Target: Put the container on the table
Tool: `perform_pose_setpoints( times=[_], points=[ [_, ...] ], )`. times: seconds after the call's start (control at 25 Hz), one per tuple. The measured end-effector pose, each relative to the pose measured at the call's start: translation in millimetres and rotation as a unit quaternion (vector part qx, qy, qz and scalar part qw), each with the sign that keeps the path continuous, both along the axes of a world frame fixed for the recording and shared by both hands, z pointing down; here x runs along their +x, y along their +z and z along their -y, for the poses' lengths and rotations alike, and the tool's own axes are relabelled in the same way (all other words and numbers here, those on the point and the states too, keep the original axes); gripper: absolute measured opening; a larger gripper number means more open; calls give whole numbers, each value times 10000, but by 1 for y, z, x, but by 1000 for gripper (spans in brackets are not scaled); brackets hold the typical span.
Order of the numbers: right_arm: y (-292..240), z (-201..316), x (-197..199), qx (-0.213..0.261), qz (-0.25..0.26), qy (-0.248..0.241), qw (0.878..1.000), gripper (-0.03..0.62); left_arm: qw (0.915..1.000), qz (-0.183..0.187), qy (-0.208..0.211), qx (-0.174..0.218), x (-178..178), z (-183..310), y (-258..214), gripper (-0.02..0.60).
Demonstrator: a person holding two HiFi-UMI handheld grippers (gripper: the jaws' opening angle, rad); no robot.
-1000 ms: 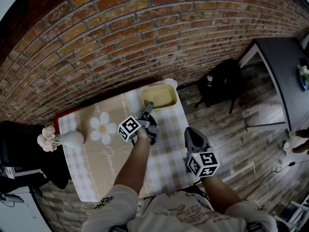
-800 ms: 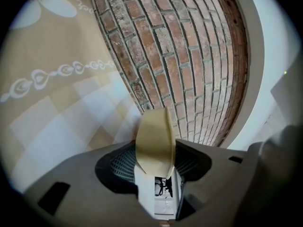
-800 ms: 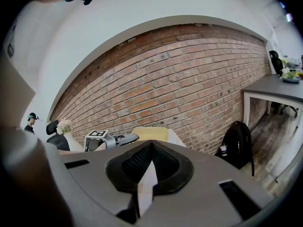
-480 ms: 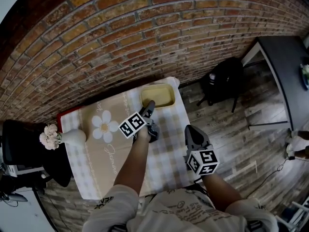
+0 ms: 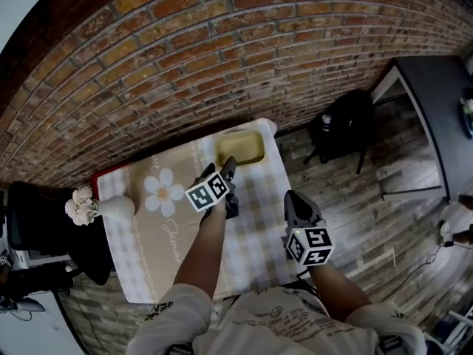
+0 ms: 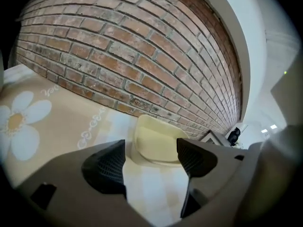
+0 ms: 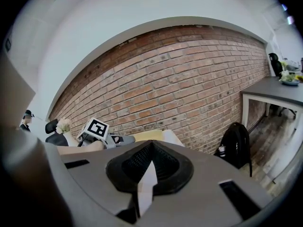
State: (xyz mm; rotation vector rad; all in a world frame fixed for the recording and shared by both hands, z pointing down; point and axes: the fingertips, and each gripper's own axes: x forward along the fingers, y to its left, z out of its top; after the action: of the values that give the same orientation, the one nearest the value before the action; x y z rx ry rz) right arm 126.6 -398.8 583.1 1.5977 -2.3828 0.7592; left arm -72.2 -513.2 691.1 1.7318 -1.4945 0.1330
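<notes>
The pale yellow container [image 5: 241, 148] sits flat on the checked tablecloth [image 5: 255, 228] at the table's far right corner, close to the brick wall. My left gripper [image 5: 229, 164] points at its near rim. In the left gripper view the container [image 6: 158, 138] lies just beyond the left gripper [image 6: 150, 161], whose jaws are opening. Nothing is between the dark pads [image 6: 106, 167]. My right gripper [image 5: 293, 200] hovers over the table's right edge, nearer to me. The right gripper [image 7: 150, 161] has its jaws together and holds nothing.
A beige runner with a daisy print [image 5: 164, 192] crosses the cloth. A white vase of flowers [image 5: 111, 208] stands at the table's left end beside a black chair [image 5: 37, 228]. On the wooden floor to the right are a black backpack [image 5: 344, 124] and a dark table [image 5: 436, 102].
My left gripper has rolled, so its marker cube has come round on top of the wrist. Its tip stays at the container's near rim. The right gripper has not moved.
</notes>
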Motion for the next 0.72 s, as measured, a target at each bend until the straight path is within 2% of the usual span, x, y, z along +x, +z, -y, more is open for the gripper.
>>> perform_pose_setpoints(
  times=[0.12,0.16,0.2,0.28,0.32,0.56,0.72],
  points=[
    [-6,-1,-4,58,26,-41,10000,2,9998,138,45,144,-2,-11,-15,320],
    [-8,-1,-7,85,34,-60,9999,2,9996,181,-3,201,-5,-16,-21,291],
    [-11,-2,-9,114,42,-80,9999,2,9993,252,-99,255,-8,-21,-28,240],
    [-18,-3,-15,178,67,-119,9997,2,9975,525,-268,379,-15,-32,-43,36],
    [-21,-5,-17,206,80,-139,9997,2,9962,691,-240,474,-16,-37,-52,6],
    [-47,-15,-42,454,-7,-317,9985,2,9836,1411,484,1011,-1,-82,-108,6],
    [-71,-20,-63,683,-105,-405,9968,2,9757,1590,501,1424,-7,-115,-155,6]
  ],
)
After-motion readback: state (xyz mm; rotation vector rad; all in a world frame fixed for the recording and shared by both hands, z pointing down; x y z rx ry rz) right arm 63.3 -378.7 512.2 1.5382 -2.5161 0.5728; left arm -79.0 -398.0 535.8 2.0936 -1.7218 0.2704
